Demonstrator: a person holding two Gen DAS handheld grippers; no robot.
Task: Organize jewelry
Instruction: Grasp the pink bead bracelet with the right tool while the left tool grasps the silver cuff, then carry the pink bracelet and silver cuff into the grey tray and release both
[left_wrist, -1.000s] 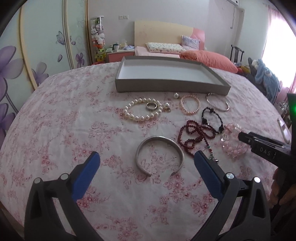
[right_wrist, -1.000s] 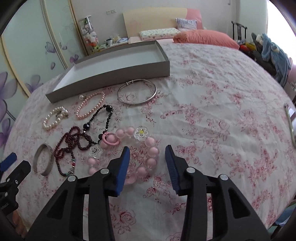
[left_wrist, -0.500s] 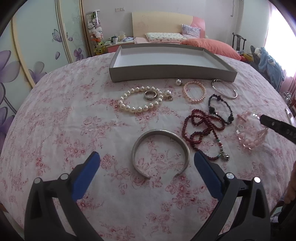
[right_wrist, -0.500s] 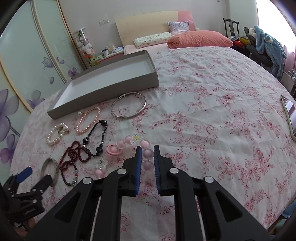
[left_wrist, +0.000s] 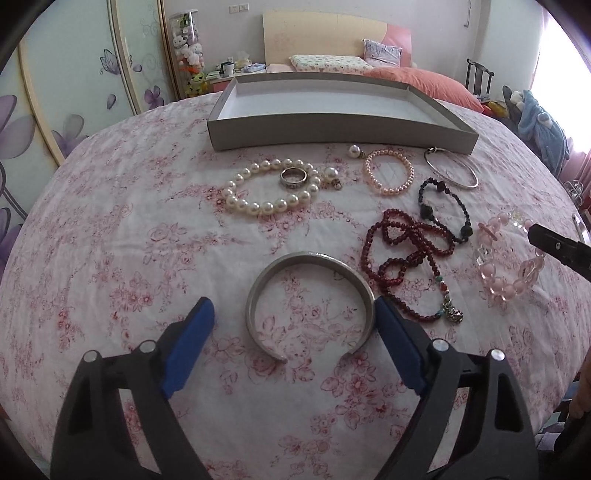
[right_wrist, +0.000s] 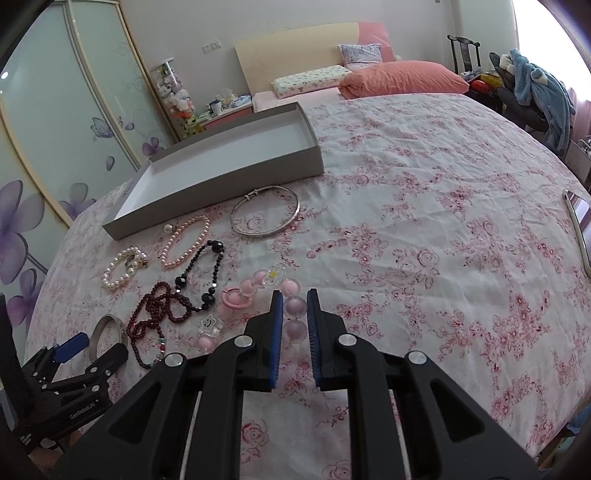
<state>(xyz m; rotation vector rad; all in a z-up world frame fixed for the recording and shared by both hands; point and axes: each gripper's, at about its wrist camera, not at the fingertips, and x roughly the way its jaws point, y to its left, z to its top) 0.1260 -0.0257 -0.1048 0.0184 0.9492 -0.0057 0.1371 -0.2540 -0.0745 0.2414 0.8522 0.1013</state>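
Two blue pads of the left gripper (left_wrist: 293, 325) are closing around the silver cuff (left_wrist: 309, 302), right pad touching, left still clear; grey tray (left_wrist: 332, 125) at twelve o'clock. Right view: right gripper (right_wrist: 294, 314) pinches the pink bead bracelet (right_wrist: 294, 307); tray at eleven o'clock.

Assorted bracelets (left_wrist: 274, 192) lie loose before an empty grey tray (left_wrist: 340, 127).

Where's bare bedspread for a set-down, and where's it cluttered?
Free: the bedspread right of the thin silver bangle, and left of the white pearl bracelet. The grey tray is empty. Crowded: between the tray and the tools, pearls to pink bead bracelet.
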